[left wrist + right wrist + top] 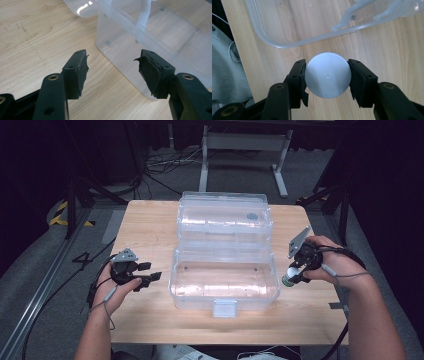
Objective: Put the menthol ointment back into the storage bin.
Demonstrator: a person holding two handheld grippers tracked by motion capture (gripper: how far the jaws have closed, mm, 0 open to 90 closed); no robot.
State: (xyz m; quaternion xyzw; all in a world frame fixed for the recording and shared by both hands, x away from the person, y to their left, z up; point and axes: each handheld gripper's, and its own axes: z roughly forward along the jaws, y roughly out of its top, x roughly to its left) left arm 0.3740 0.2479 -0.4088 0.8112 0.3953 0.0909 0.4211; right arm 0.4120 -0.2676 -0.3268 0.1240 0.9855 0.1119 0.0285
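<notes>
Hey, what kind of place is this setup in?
Probably a lab or recording studio: black curtains around a small wooden table, loose cables on the grey floor, and a metal equipment stand behind.

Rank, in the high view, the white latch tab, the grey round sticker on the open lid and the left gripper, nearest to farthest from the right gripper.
From the right gripper:
1. Grey round sticker, on the lid beyond the box.
2. White latch tab, front edge of the box; nearly tied with the sticker.
3. Left gripper, across the box.
</notes>
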